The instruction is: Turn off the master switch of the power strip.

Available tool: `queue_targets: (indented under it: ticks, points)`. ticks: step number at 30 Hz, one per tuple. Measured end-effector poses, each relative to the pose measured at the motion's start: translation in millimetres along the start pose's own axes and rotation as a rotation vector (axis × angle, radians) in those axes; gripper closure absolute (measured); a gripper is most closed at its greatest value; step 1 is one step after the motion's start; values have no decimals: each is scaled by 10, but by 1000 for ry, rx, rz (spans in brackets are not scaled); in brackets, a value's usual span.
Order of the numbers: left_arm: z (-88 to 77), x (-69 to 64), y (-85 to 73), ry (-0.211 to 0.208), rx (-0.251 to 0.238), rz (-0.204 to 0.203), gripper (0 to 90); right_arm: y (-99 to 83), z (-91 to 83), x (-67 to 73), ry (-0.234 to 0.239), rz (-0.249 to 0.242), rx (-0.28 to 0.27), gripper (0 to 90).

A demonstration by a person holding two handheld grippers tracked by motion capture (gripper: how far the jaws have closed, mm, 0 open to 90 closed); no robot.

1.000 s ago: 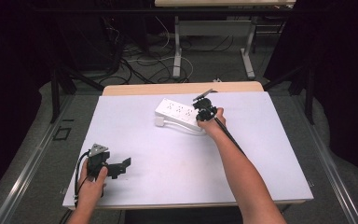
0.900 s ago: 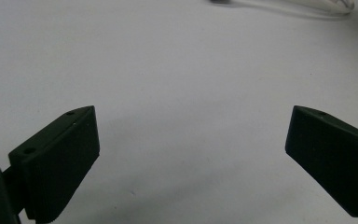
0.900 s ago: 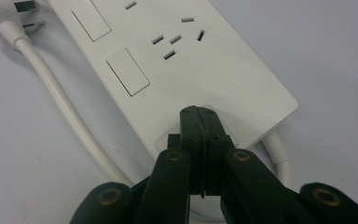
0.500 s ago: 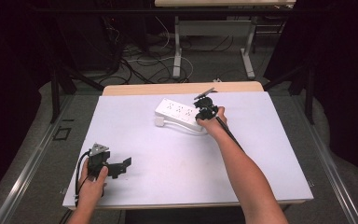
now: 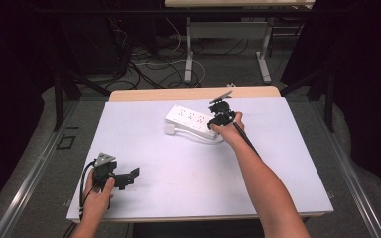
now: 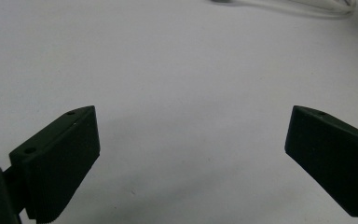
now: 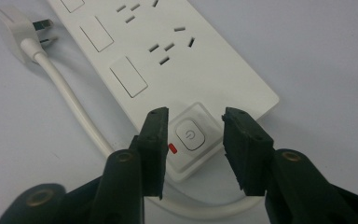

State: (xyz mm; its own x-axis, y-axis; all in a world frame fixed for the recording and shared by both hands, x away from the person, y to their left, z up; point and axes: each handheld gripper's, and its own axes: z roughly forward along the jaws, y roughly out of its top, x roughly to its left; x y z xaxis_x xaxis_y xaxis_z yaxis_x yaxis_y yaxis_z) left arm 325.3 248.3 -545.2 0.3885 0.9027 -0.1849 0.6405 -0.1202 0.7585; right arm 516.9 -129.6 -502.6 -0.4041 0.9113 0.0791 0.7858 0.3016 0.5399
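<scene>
A white power strip (image 5: 191, 119) lies on the far middle of the white table, its plug (image 7: 14, 23) and white cable (image 7: 70, 102) beside it. My right gripper (image 5: 214, 121) hangs just over the strip's near end. Its jaws have just been opening and now stand apart either side of the round power button (image 7: 189, 134), next to a red light (image 7: 172, 149), with nothing pinched between them (image 7: 193, 114). My left gripper (image 5: 128, 178) rests at the near left of the table, wide open (image 6: 193, 112) over bare surface.
The table top (image 5: 258, 148) is a white sheet with a wooden strip along its far edge (image 5: 193, 93). Beyond it are dark floor, desk legs (image 5: 188, 54) and loose cables. A loop of the strip's cable curls toward the near side (image 5: 198, 136).
Both hands keep their places and the power strip has not shifted; the high view is too small to show any difference at the jaws.
</scene>
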Motion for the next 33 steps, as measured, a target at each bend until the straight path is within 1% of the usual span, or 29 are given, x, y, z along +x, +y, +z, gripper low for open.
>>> queue_targets:
  ticks: [1,3,4,5,6,7,9,12,13,14,16,20,21,22,23,24,25,26,27,28,29,30,32,33]
  points:
    - [1,2,0,2,1,3,30,-7,-3,-1,6,14,1,564]
    - [4,3,0,1,0,6,30,-3,-20,-11,1,11,26,533]
    - [5,3,1,1,1,6,30,-3,-22,-26,-2,-4,20,524]
    - [6,2,1,1,1,6,30,-9,-16,-29,3,6,-1,512]
    - [7,2,1,0,1,5,30,-3,-36,-31,0,12,18,495]
    - [7,2,1,1,4,5,30,-2,-39,-35,5,22,17,480]
    - [11,2,-1,0,3,4,30,-3,-49,-53,0,17,9,443]
    - [13,3,-2,1,3,5,30,-2,-70,-73,-4,28,18,399]
    - [13,3,-2,1,2,5,30,-5,-72,-95,-3,10,4,389]
    - [12,3,-3,1,1,5,30,-3,-80,-95,-8,28,5,379]
    - [12,2,-3,2,3,6,30,-1,-100,-111,-2,45,0,374]
    - [17,4,-4,2,5,5,31,-5,-141,-127,25,58,2,370]
    - [18,4,-4,2,5,5,30,-17,-143,-144,36,39,-8,366]
    - [19,4,-4,2,5,5,31,-14,-156,-125,20,52,7,345]
    - [17,3,-3,3,8,5,30,-22,-166,-130,25,37,4,330]
    - [18,2,-3,3,8,5,30,-25,-172,-120,19,46,5,316]
    - [17,1,-3,4,9,5,30,-29,-181,-123,26,43,8,293]
    - [19,-1,-2,5,9,4,31,-31,-191,-120,23,49,11,273]
    - [12,0,2,-5,21,3,30,-36,-197,-122,22,46,7,256]
    - [20,-5,-3,1,10,1,31,-41,-210,-126,26,40,10,239]
    - [11,0,2,-5,23,4,31,-51,-215,-124,28,42,-2,213]
    - [10,1,2,-5,24,5,31,-59,-233,-128,26,23,8,186]
    - [8,5,2,-2,26,8,31,-78,-254,-120,15,22,6,155]
    - [8,6,2,-2,25,8,31,-90,-259,-130,18,3,-13,153]
